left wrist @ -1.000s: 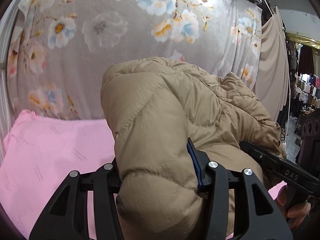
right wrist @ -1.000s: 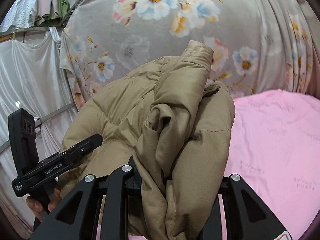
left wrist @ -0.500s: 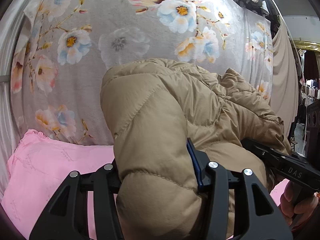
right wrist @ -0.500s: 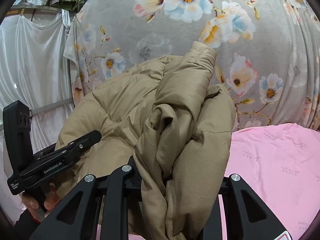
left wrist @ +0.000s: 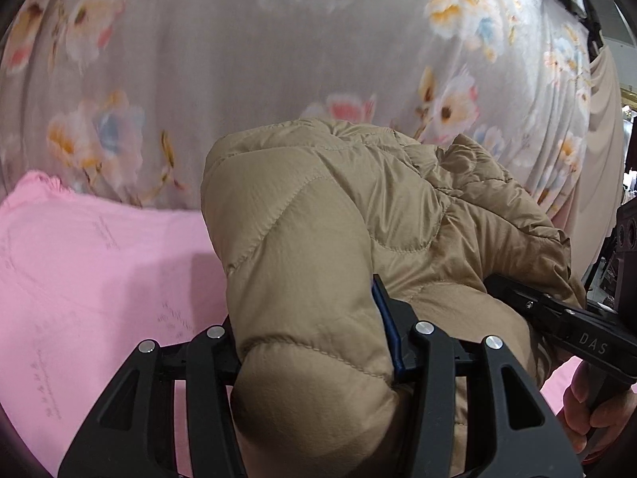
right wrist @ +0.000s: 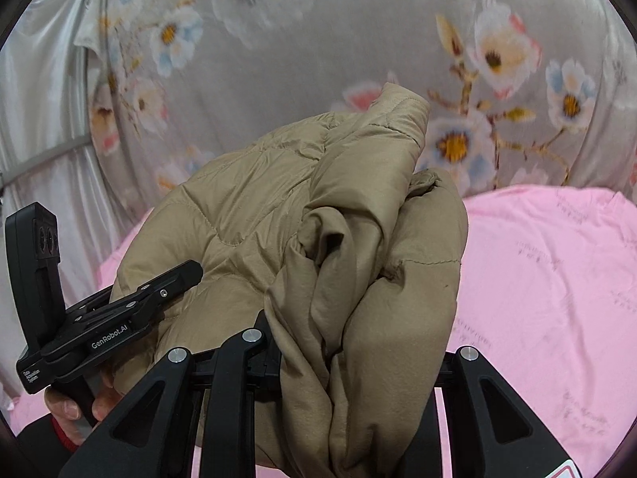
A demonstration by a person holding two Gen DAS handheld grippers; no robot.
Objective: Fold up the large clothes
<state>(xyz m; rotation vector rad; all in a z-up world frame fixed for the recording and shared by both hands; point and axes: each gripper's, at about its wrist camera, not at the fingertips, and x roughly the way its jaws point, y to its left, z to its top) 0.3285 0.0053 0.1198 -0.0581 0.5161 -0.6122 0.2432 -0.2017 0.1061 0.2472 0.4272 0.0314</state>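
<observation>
A tan quilted puffer jacket [left wrist: 338, 239] hangs bunched between my two grippers above a pink sheet [left wrist: 99, 279]. My left gripper [left wrist: 314, 342] is shut on a thick padded fold of it; the fingertips are buried in the fabric. My right gripper [right wrist: 354, 342] is shut on a gathered bunch of the jacket [right wrist: 358, 239], with a cuff or collar end sticking up. The right gripper shows at the right of the left wrist view [left wrist: 557, 318], and the left gripper shows at the left of the right wrist view [right wrist: 119, 310].
The pink sheet [right wrist: 557, 279] covers the surface below. A grey floral curtain [left wrist: 278, 40] hangs close behind it. A white satin drape [right wrist: 36, 119] hangs at the left, and a beige cloth [left wrist: 601, 139] at the right.
Both grippers have carried the jacket forward and lower toward the floral curtain and pink sheet; the flowers look larger and blurred. Both grips stay the same.
</observation>
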